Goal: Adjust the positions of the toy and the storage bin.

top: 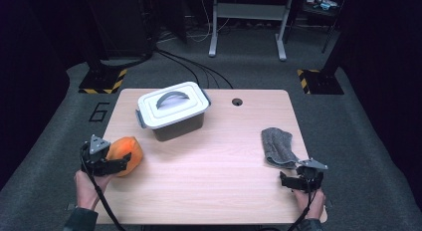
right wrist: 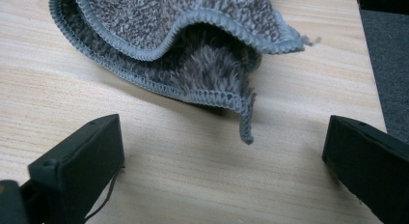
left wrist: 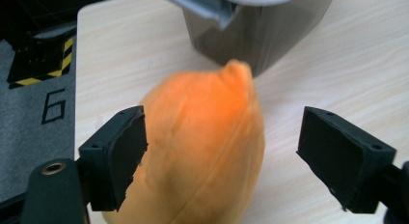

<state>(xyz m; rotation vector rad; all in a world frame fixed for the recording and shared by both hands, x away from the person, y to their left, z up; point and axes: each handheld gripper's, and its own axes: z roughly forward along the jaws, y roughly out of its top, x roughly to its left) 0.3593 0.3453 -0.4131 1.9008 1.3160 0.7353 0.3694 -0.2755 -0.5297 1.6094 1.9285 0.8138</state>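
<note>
Down at the near left corner of the table [top: 214, 161], the left gripper [top: 124, 161] has its jaws spread wide around an orange cloth [left wrist: 202, 147]; one pad sits against the cloth's side, the other stands clear of it. Just beyond the cloth is a lidded grey box [top: 171, 111]. On the right, the right gripper [top: 287, 180] rests with jaws apart and empty, just short of a folded grey cloth [right wrist: 193, 45] lying flat near the table's right edge
</note>
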